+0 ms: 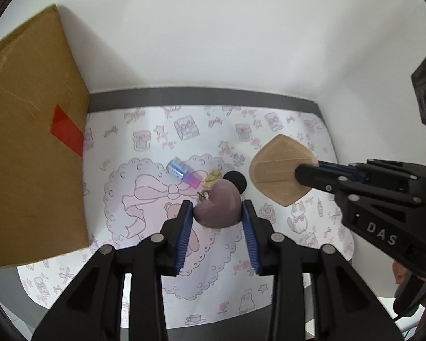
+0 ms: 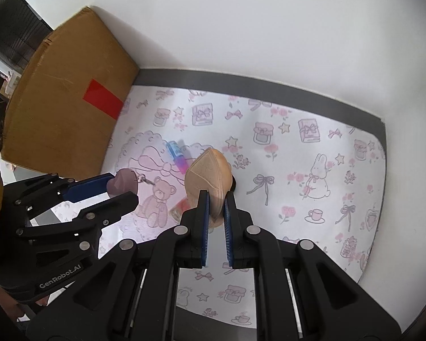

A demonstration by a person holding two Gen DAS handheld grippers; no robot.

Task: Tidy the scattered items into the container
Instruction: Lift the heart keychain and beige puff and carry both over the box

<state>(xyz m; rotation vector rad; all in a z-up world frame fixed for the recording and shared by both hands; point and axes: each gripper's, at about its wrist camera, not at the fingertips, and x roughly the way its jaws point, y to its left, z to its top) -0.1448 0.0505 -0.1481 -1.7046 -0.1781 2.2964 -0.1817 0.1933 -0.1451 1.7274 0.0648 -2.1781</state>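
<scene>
Two hand-held grippers work above a table covered by a white mat printed with pink bows, bears and rabbits. The left hand-held gripper (image 1: pixel 217 210) has its blue pads pressed against the two lobes of a mauve heart-shaped charm (image 1: pixel 217 207), holding it clear of the mat; the heart's point faces the camera and a small metal clasp (image 1: pixel 203 195) sticks out toward the far edge. It looks light, hard and smooth, so it may slip; the wide grip across the lobes seems the safest hold. The right hand-held gripper (image 2: pixel 216 206) is nearly closed on the thin edge of a tan, shell-shaped wooden piece (image 2: pixel 208 174), which stands on edge with its long axis running away from the camera toward the far edge of the table. It looks stiff and light, and a pinch across the flat faces suits it. Still on the mat near the middle lie a blue and pink tube (image 1: pixel 183 174), its long axis slanting from far left to near right, a small yellow piece (image 1: pixel 211 178) and a black round object (image 1: pixel 237 180). The cardboard box (image 1: pixel 28 147), marked with a red patch, stands at the left edge of the table, well apart from both held items.
</scene>
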